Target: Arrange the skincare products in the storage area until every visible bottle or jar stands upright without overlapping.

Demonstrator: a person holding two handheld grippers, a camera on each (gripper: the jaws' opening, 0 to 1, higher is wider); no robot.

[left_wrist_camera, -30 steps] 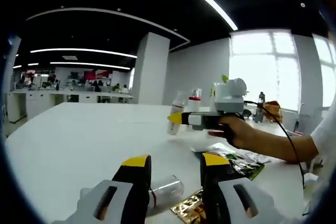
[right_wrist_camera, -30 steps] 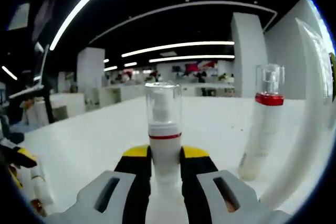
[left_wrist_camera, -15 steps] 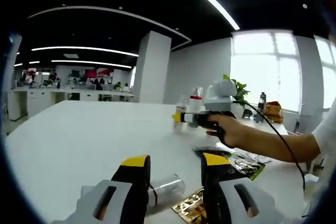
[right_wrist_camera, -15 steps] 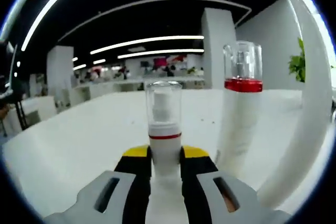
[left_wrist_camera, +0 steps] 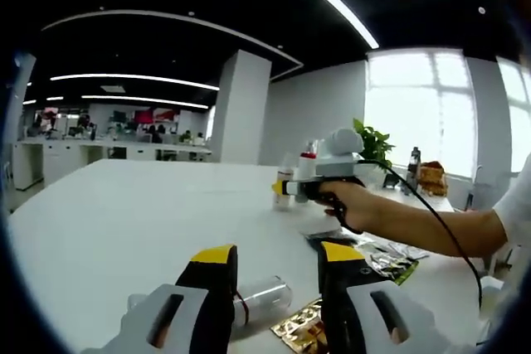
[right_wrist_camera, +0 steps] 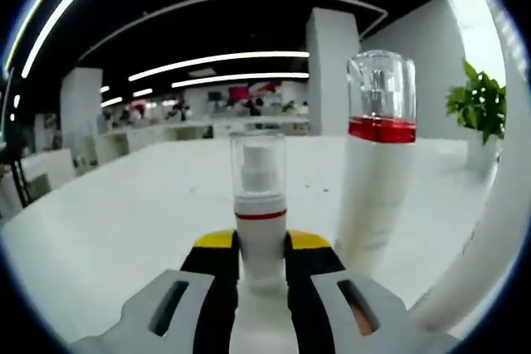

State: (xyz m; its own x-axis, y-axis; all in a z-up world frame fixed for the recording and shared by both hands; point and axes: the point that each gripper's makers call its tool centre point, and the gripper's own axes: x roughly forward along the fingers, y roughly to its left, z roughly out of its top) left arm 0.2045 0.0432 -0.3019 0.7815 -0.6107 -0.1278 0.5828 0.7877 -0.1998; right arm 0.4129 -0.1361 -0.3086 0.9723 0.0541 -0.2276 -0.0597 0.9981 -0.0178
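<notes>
In the right gripper view my right gripper (right_wrist_camera: 261, 248) is shut on a small white pump bottle (right_wrist_camera: 259, 196) with a clear cap and a red ring, held upright. A taller white bottle (right_wrist_camera: 375, 163) with a red band and clear cap stands close to its right. In the left gripper view my left gripper (left_wrist_camera: 280, 264) is open low over the white table (left_wrist_camera: 124, 213). Just beyond its jaws a clear-capped bottle (left_wrist_camera: 261, 298) lies on its side. Farther off, a hand holds the right gripper (left_wrist_camera: 282, 187) with the small bottle (left_wrist_camera: 284, 181) beside the tall bottle (left_wrist_camera: 308, 163).
A gold sachet (left_wrist_camera: 297, 327) lies by the lying bottle, and several dark foil sachets (left_wrist_camera: 377, 254) lie to the right under the person's arm. A potted plant (left_wrist_camera: 371, 140) stands behind the bottles. A broad white curved surface (right_wrist_camera: 489, 205) rises at the right edge of the right gripper view.
The right gripper has carried the small bottle farther across the table, close beside the tall red-banded bottle. The left gripper and the lying bottle have stayed put.
</notes>
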